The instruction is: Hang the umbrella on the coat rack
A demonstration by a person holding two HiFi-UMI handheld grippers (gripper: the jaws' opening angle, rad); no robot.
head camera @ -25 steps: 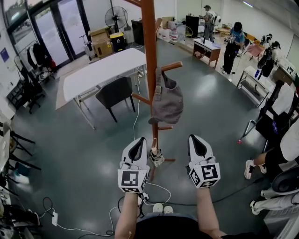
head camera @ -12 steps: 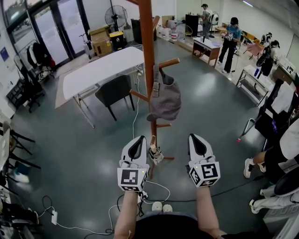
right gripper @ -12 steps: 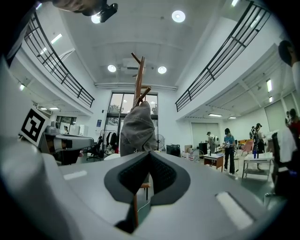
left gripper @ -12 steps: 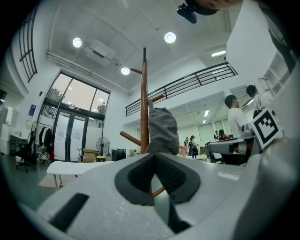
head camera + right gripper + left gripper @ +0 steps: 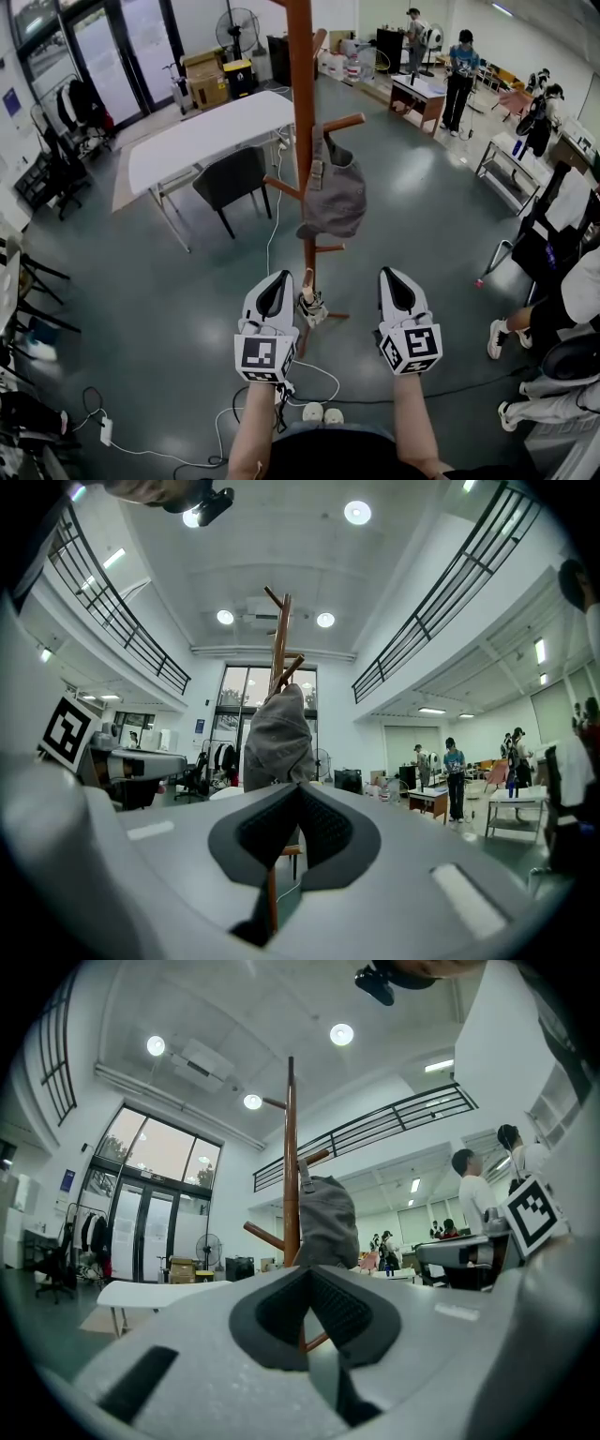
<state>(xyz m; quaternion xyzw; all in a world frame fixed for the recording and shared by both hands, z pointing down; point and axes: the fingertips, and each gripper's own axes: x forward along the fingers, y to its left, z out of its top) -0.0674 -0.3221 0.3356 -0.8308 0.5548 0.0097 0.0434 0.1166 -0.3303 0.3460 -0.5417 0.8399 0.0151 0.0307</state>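
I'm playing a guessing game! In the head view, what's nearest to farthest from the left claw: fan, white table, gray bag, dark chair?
1. Gray bag, on the rack just ahead.
2. Dark chair, farther back, left.
3. White table, beyond the chair.
4. Fan, at the far back.

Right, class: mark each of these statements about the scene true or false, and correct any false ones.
1. A grey fabric bag hangs on the brown wooden coat rack. True.
2. The right gripper grips the bag. False: its jaws are shut on nothing, short of the rack.
3. A dark chair stands at the white table. True.
4. The left gripper has its jaws wide apart. False: they are together and empty.
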